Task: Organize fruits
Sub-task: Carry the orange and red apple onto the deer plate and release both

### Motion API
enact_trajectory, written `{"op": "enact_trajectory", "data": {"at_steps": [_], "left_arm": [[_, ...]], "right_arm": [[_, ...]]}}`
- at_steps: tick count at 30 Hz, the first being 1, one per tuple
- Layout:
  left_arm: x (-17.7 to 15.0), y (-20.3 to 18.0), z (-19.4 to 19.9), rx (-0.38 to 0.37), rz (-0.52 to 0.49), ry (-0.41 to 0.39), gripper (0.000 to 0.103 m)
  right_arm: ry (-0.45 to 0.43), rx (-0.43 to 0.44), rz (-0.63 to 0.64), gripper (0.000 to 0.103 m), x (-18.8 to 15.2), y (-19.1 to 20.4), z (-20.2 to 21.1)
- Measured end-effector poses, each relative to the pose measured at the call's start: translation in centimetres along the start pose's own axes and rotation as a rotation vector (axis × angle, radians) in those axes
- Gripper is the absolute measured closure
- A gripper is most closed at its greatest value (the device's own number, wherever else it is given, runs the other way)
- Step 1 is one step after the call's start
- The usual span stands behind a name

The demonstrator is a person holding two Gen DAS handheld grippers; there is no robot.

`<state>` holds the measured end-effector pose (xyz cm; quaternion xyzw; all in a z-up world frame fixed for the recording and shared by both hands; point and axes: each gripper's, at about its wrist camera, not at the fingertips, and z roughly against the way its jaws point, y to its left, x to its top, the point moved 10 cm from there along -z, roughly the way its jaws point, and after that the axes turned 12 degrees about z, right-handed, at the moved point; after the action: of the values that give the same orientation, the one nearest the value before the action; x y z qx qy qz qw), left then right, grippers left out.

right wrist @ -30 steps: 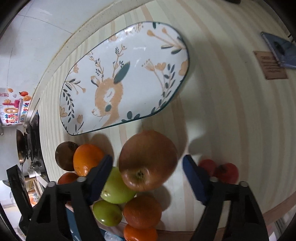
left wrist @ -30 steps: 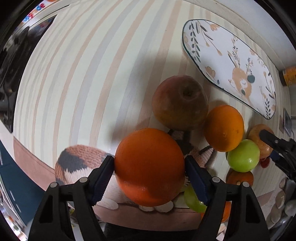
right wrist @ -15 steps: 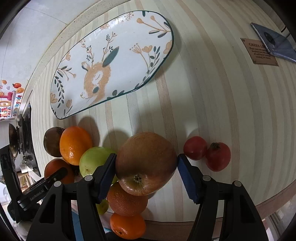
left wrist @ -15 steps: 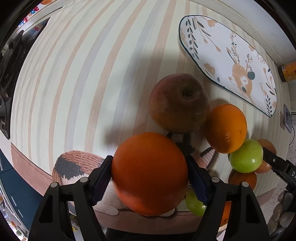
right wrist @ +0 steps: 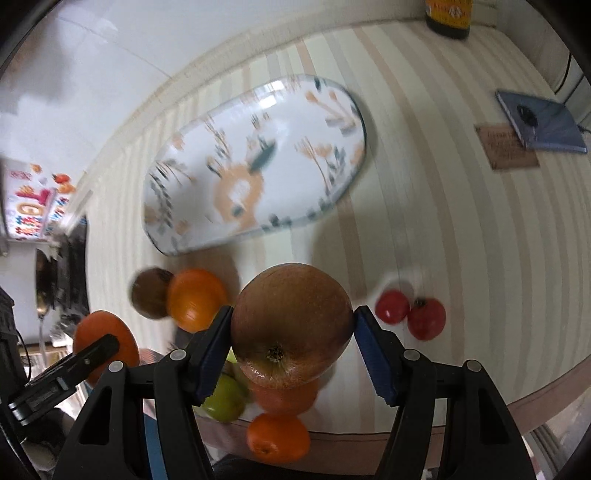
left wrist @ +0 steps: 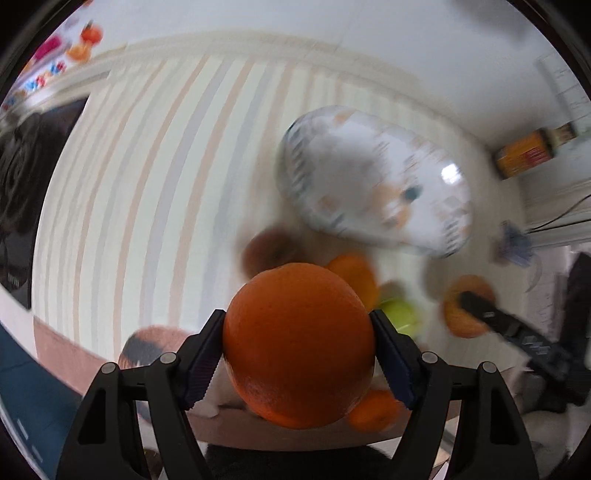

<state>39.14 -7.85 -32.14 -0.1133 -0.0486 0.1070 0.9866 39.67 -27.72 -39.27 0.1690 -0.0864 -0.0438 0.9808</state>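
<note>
My left gripper [left wrist: 297, 345] is shut on a large orange [left wrist: 299, 343] and holds it above the striped table. My right gripper [right wrist: 291, 325] is shut on a reddish-brown apple [right wrist: 291, 325], also lifted. The oval deer-patterned plate [right wrist: 255, 162] lies beyond both; it shows blurred in the left wrist view [left wrist: 373, 177]. On the table remain a brown fruit [right wrist: 151, 293], an orange [right wrist: 195, 299], a green apple [right wrist: 223, 400] and more oranges [right wrist: 277, 437]. In the right wrist view the left gripper [right wrist: 92, 354] holds its orange [right wrist: 105, 343] at the lower left.
Two small red fruits [right wrist: 410, 317] lie to the right of the pile. A blue notebook [right wrist: 543, 125] and a brown card [right wrist: 506, 147] lie at the far right. A jar [right wrist: 447, 14] stands at the back wall. The table's front edge [right wrist: 517, 398] is close.
Both grippers have lifted with their fruit, away from the pile. The right gripper closed on the apple. The views have tilted up and the plate looks nearer the centre.
</note>
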Motion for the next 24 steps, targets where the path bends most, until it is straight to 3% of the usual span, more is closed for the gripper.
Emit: {"op": "enact_trajectory", "data": {"at_steps": [4, 6, 12, 17, 24], "left_arm": [[4.5, -4.1, 1.3, -0.084, -0.013, 0.005, 0.028], [6.9, -5.8, 0.4, -0.088, -0.026, 0.014, 0.028], [12.6, -7.6, -6.6, -0.054, 0.007, 0.117, 0.028], [14.6, -9.0, -11.3, -0.063, 0.05, 0.222, 0.028], [14.3, -9.6, -13.8, -0.079, 0.071, 0.31, 0.028]], "right_arm": [[-0.053, 0.014, 0.03, 0.035, 3.9, 0.6, 1.1], [-0.069, -0.006, 0.061, 0.035, 6.1, 0.8, 0.6], [-0.03, -0.05, 0.178, 0.035, 11.4, 0.7, -3.2], [0.024, -0.061, 0.258, 0.035, 13.8, 0.9, -5.6], [0.071, -0.057, 0.306, 0.035, 15.1, 0.5, -6.9]]}}
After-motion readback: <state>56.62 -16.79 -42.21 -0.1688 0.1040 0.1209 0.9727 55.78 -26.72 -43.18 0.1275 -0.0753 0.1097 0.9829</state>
